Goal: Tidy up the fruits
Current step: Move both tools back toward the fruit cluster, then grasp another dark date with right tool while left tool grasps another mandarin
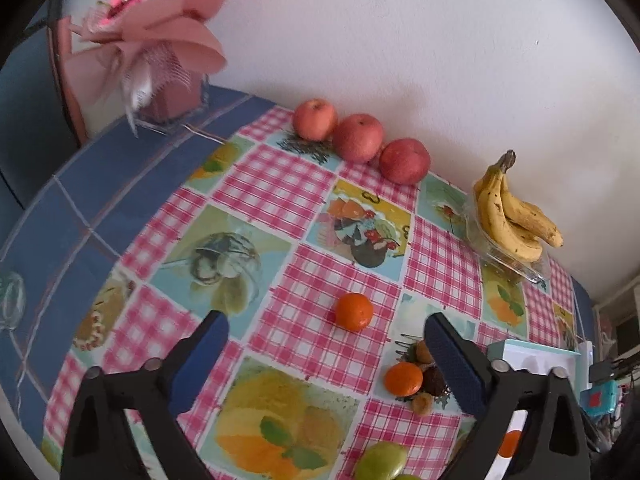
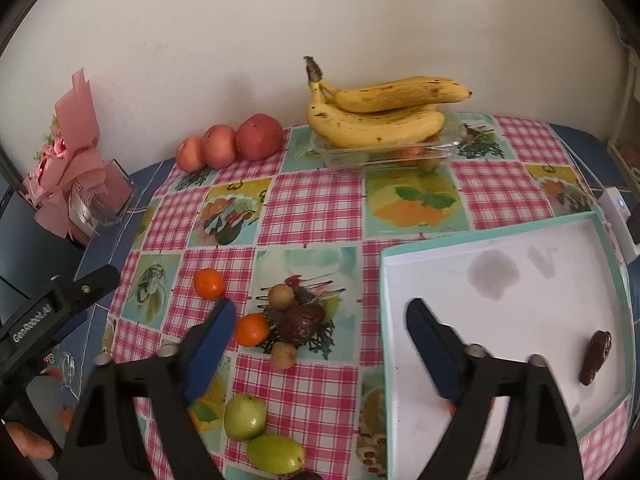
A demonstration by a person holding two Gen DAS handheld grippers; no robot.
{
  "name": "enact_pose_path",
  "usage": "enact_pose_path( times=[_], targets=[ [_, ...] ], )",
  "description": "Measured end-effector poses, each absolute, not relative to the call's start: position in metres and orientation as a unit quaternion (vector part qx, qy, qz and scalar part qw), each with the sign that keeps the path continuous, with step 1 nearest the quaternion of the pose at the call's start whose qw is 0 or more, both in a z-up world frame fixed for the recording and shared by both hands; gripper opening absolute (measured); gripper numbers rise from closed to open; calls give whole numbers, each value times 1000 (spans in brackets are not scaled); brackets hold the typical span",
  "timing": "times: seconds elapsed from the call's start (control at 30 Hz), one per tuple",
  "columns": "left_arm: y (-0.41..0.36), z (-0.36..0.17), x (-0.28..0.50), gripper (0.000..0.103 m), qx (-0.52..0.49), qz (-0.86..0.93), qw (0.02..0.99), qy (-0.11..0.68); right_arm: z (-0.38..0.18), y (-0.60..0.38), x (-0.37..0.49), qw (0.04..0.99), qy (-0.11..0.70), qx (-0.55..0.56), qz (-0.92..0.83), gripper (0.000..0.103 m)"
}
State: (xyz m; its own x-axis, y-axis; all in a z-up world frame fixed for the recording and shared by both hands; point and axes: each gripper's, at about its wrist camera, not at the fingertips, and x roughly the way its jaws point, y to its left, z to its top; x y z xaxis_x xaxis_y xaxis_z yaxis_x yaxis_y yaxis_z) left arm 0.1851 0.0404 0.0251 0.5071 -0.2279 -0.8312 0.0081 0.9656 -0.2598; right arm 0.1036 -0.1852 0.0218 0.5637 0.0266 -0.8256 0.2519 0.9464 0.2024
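Observation:
My left gripper (image 1: 326,332) stands open above the checked tablecloth. A loose tangerine (image 1: 354,312) lies on the cloth between its fingertips, untouched. My right gripper (image 2: 322,316) is open too and holds nothing. Under it sits a cluster: a tangerine (image 2: 251,330), a dark wrinkled fruit (image 2: 302,322) and two small brown fruits (image 2: 281,296). Its right finger hangs over the white tray (image 2: 520,248), which holds a dark brown date-like piece (image 2: 596,358). Two green fruits (image 2: 245,416) lie near the front edge. Three red apples (image 1: 359,137) line the wall beside bananas (image 2: 380,116).
The bananas rest on a clear plastic container (image 2: 384,152) at the back. A pink bouquet (image 1: 160,40) in a clear holder stands at the far left corner. A white plug box (image 2: 618,208) sits beyond the tray. The left gripper's body (image 2: 60,300) and a hand show at the right view's left edge.

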Motion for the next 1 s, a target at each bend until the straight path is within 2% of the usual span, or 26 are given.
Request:
enact_pose_path(
  times=[0.1, 0.17, 0.2, 0.3, 0.4, 0.53, 0.83, 1.0],
  targets=[
    [37, 17, 197, 92, -113, -72, 858, 497, 14, -180, 114, 868, 472, 144, -58, 73],
    [35, 11, 204, 91, -112, -72, 856, 500, 7, -177, 121, 863, 482, 138, -57, 68],
    [34, 6, 208, 89, -111, -73, 854, 503, 2, -176, 124, 861, 486, 137, -58, 62],
    [31, -8, 217, 85, -113, -75, 847, 514, -15, -175, 132, 851, 504, 140, -53, 59],
    [28, -24, 225, 82, -117, -79, 838, 528, -30, -173, 138, 841, 522, 135, -54, 51],
    [22, -40, 231, 79, -120, -85, 829, 540, -43, -171, 144, 834, 531, 138, -50, 50],
    [8, -55, 237, 64, -118, -106, 818, 553, -58, -164, 151, 826, 548, 128, -42, 46],
    [4, -57, 237, 42, -117, -112, 816, 555, -59, -162, 152, 825, 550, 122, -42, 44]
  ],
)
